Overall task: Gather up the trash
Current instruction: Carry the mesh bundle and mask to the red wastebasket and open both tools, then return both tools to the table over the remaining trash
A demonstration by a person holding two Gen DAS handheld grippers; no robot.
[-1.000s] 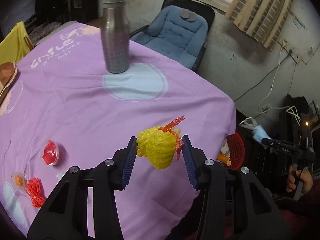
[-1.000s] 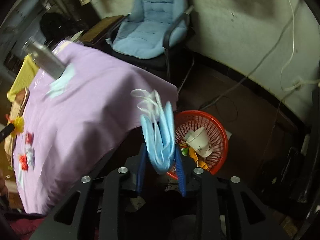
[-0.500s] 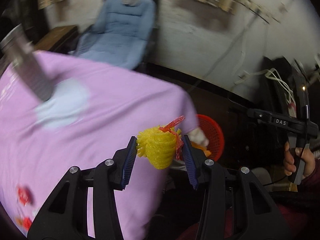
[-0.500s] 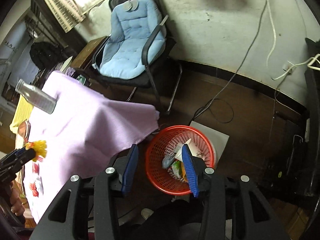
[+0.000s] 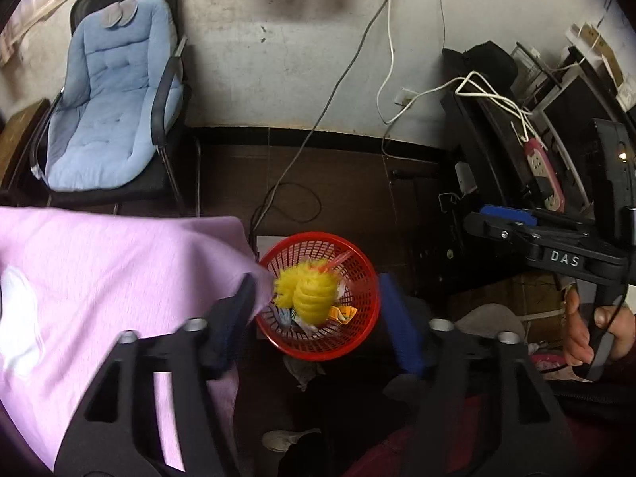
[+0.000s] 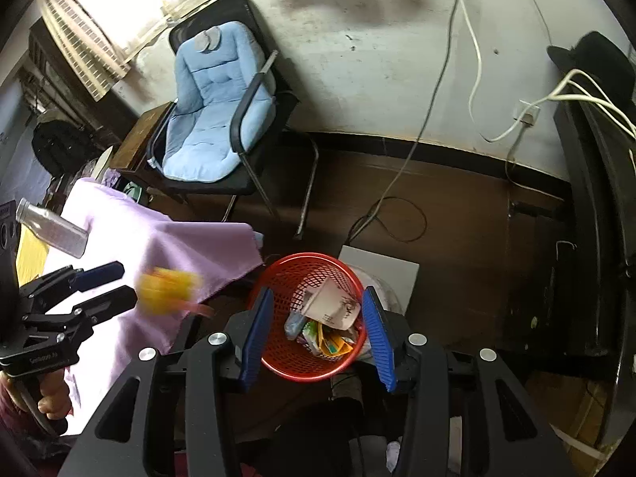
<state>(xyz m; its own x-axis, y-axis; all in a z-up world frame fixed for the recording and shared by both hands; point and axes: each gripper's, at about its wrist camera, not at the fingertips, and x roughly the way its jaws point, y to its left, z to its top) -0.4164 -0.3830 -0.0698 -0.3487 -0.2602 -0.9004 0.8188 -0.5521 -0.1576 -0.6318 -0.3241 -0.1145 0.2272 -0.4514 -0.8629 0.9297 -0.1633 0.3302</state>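
Observation:
A yellow foam fruit net with a red strip hangs loose in the air over the red mesh basket. My left gripper is opening its jaws, and neither blue pad touches the net. In the right wrist view the net is a blur just past the left gripper. My right gripper is open above the basket with nothing between its fingers. A paper cup, wrappers and a bit of blue mask lie inside the basket.
The purple tablecloth hangs off the table corner beside the basket. A metal bottle stands on the table. A blue cushioned chair is by the wall. Cables trail across the brown floor. Dark shelving stands at the right.
My left gripper swung from over the table to over the basket and its jaws spread, letting the yellow net go. My right gripper dropped the blue mask into the basket and stands wider.

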